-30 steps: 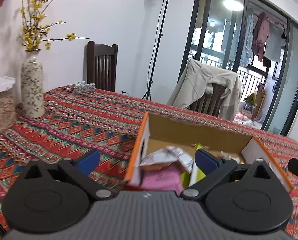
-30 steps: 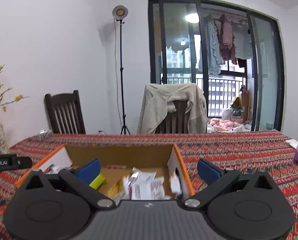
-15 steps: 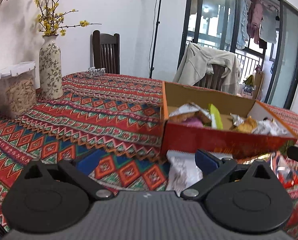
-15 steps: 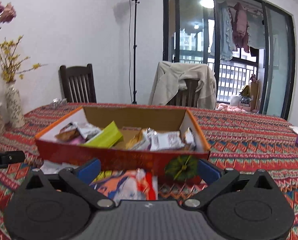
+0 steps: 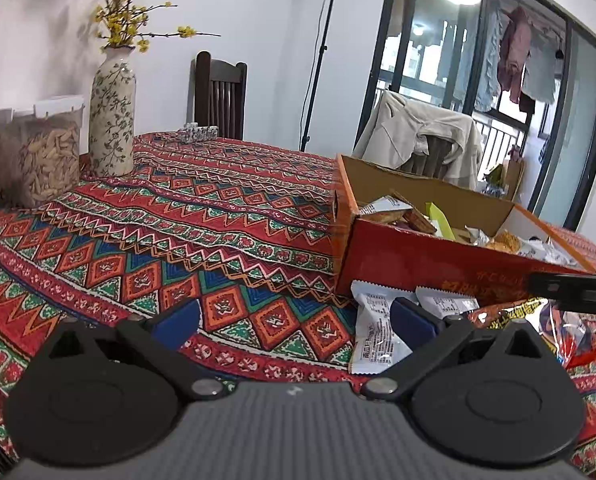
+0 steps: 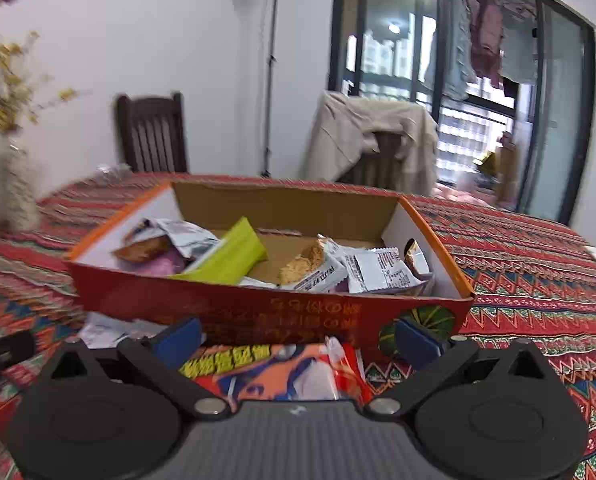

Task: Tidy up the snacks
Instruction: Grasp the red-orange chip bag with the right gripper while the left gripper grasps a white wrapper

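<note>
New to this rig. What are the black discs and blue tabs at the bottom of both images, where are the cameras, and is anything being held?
No robot arm here: a person holds a two-finger tool in each hand. Each picture comes from a fisheye camera on one tool, looking forward along its fingers. The black discs are the tool's body; the blue tabs are its finger pads.

The left tool is open over the patterned tablecloth, its right pad beside a white snack packet. The right tool is open above an orange snack bag. Neither holds anything.

Behind them stands an open red cardboard box with several snacks in it. A vase and a clear jar stand at the table's far left.
</note>
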The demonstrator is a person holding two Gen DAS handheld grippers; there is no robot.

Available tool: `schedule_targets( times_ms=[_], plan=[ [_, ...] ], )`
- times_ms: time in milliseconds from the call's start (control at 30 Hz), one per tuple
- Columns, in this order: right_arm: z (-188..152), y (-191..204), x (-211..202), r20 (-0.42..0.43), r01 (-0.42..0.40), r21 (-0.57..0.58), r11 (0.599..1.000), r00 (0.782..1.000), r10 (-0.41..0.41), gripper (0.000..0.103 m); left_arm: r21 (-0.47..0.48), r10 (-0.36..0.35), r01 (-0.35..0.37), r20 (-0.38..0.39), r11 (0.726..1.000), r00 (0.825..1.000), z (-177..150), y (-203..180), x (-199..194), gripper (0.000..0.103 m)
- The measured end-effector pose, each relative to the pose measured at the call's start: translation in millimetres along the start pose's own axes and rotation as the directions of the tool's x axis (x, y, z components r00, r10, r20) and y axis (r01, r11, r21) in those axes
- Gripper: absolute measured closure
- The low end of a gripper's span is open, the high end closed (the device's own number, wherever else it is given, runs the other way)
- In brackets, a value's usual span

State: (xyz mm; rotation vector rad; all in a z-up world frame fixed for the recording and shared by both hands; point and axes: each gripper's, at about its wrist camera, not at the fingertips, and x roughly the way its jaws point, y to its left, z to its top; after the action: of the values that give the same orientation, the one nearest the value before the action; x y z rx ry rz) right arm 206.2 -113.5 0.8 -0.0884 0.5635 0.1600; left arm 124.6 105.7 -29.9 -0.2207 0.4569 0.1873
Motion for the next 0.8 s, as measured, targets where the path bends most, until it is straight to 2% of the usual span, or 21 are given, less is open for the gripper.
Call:
schedule_targets(
  times_ms=[133,200,400,600,700,800],
  plan=[
    [1.8,22.6,23.9,-0.063,0.086,-0.043,0.995,0.994,-0.088,0.0,-0.018,-0.011,0.011,0.007,1.0,1.0,0.1,3.5,-1.2,0.0],
    [-3.5,31.5,25.0,-0.064,0.103,-0.086,0.991,0.992,-0.108,0.0,-0.029,-0.015,0.015,0.005,0.999,1.0,0.5,5.6,-0.6,0.0],
    [-25.0,39.8,-3.3,-0.013,0.041,-0.238,0.97,0.999,-0.046,0.0,-0.051,-0.023,0.024,0.008,0.998,1.0,0.1,9.0,-1.2,0.0],
    [-50.0,28.6,-34.2,0.011,0.006,-0.346,0.938,1.0,-0.003,0.0,-0.071,-0.023,0.023,0.01,0.997,1.0,-0.1,11.8,-1.7,0.0],
    [-56.5,19.1,-41.9,0.016,0.01,-0.337,0.942,1.0,-0.005,0.0,-0.067,-0.016,0.017,0.006,0.998,1.0,0.3,11.1,-1.0,0.0],
    [-53.4,5.9,-39.1,-0.002,-0.011,-0.264,0.965,1.0,0.011,0.0,-0.067,-0.009,0.009,0.006,0.998,1.0,0.2,11.0,-0.7,0.0]
  ],
)
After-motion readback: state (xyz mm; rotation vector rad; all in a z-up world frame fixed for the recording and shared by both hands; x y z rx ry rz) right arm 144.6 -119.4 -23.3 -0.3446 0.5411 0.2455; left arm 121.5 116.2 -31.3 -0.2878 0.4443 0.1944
